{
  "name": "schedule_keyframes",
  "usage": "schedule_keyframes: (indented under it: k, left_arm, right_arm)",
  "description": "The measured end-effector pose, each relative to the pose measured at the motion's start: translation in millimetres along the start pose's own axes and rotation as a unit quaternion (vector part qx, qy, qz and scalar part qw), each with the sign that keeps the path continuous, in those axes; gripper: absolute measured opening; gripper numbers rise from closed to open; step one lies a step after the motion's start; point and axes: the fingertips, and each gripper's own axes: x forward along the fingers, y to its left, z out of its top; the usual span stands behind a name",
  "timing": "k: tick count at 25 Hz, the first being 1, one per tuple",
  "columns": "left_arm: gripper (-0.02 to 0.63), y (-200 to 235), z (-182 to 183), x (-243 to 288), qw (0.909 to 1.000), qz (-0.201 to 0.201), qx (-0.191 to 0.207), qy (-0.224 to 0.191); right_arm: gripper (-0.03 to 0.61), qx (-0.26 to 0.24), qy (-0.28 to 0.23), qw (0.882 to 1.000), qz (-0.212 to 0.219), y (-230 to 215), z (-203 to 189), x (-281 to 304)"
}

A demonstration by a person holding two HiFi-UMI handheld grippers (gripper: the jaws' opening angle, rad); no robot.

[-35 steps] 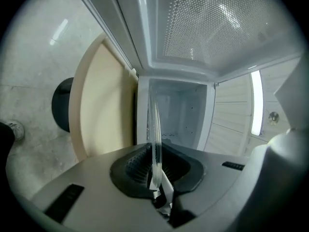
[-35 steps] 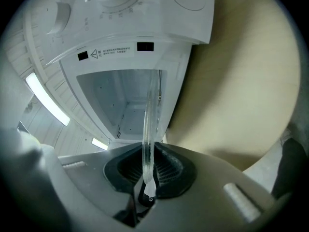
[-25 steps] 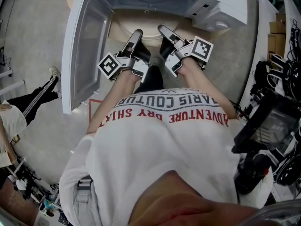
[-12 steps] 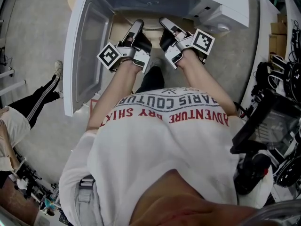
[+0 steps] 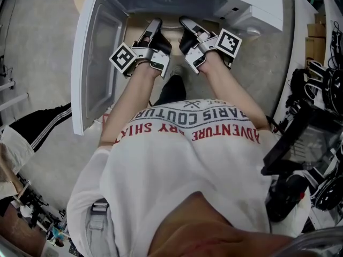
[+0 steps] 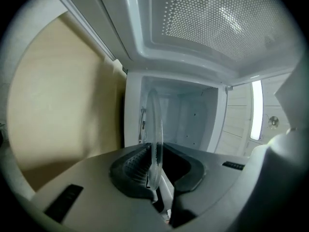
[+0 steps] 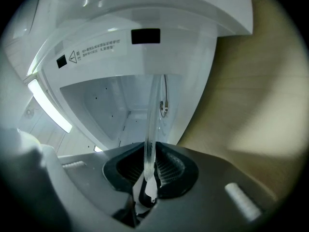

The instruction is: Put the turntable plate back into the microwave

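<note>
The white microwave (image 5: pixel 252 4) stands at the top of the head view, its door (image 5: pixel 95 58) swung open to the left. The clear glass turntable plate (image 5: pixel 170 23) is held level at the mouth of the cavity, between my two grippers. My left gripper (image 5: pixel 154 27) is shut on the plate's left rim, which shows edge-on as the plate (image 6: pixel 154 129) between the black pads. My right gripper (image 5: pixel 185 23) is shut on the right rim, also an edge-on plate (image 7: pixel 152 124). Beyond the jaws lies the white cavity (image 6: pixel 193 117), and the cavity (image 7: pixel 111 105) shows again from the right.
The microwave sits on a beige wooden surface (image 5: pixel 138 27). A bystander's leg in black striped trousers (image 5: pixel 45 125) is on the floor at left. Dark equipment and cables (image 5: pixel 308 143) crowd the right side. My own torso fills the lower head view.
Both grippers have carried the plate forward, closer to the microwave opening. The bystander's leg at left has shifted downward in the view.
</note>
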Motion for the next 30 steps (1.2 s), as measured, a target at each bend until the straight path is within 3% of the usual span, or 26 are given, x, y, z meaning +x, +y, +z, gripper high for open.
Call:
schedule_keyframes:
  k: [14,30]
  left_arm:
    - [0.046,1,11,20,0.9995,0.014,0.025,0.013]
    - [0.048,-8,5,30,0.9992,0.000,0.031,0.026]
  right_arm:
    - [0.041,0.009,0.028,0.999,0.013,3,-17,2]
    - [0.035,0.010,0.018,1.000,0.023,6,-16,1]
